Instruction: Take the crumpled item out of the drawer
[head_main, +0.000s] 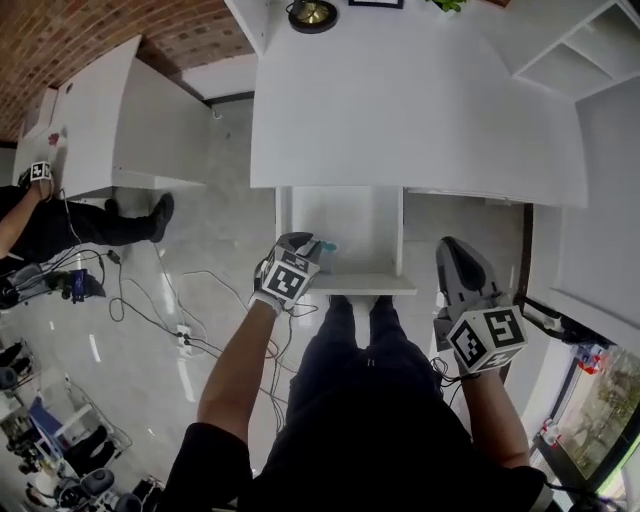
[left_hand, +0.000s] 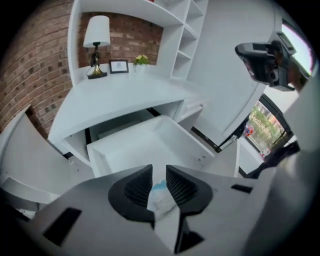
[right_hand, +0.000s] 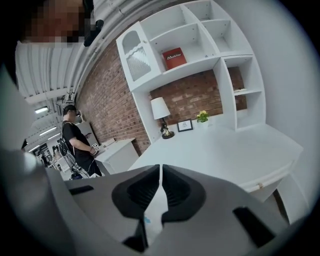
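Crumpled paper pinched above the open drawer

Left gripper (left_hand: 159, 171) clamps the crumpled paper (left_hand: 161, 197) over the drawer (left_hand: 150, 142), about seven o'clock; squeeze firmly, lift straight out; right gripper (right_hand: 160, 172), fingers together, waits empty.

The crumpled item (left_hand: 161, 200) in the left gripper (left_hand: 159, 171) seemingly hangs above the drawer (left_hand: 145, 145).

A red brick wall (right_hand: 192, 100) backs white shelving (right_hand: 200, 35) and a white bench (right_hand: 225, 150) with a lamp (right_hand: 160, 109). The floor (head_main: 215, 210) is pale and glossy. To the right is what looks like a window (left_hand: 260, 122).
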